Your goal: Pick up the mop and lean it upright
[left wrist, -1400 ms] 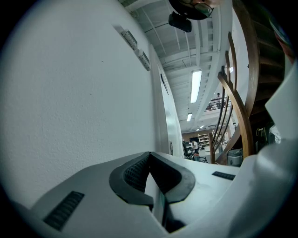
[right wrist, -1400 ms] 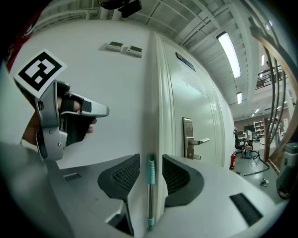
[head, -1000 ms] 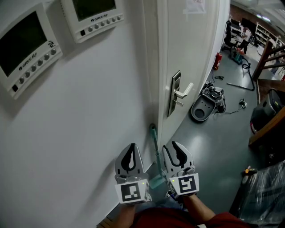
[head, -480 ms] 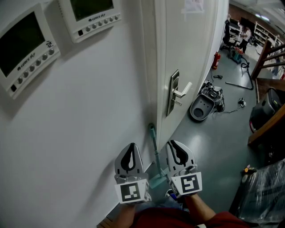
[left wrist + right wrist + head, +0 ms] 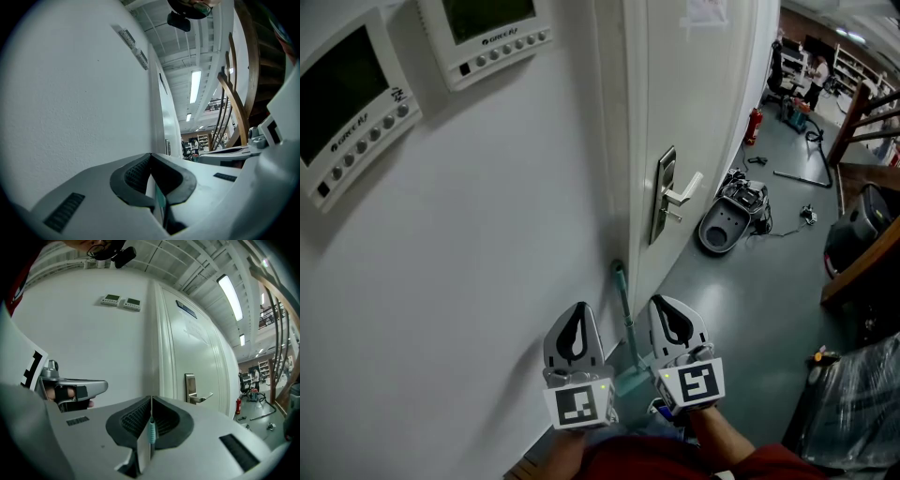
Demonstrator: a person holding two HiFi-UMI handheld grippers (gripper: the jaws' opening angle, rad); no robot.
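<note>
Left tool hangs with jaws together, empty, near the white wall. The mop leans upright against the door frame. Right tool, jaws closing on nothing, crowds it; a nudge could topple the handle.

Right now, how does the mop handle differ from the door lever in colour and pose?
The mop handle is teal; the door lever is silvery metal. The mop handle stands nearly upright against the door frame; the door lever sticks out sideways from a plate on the door. Both are slim bars.
</note>
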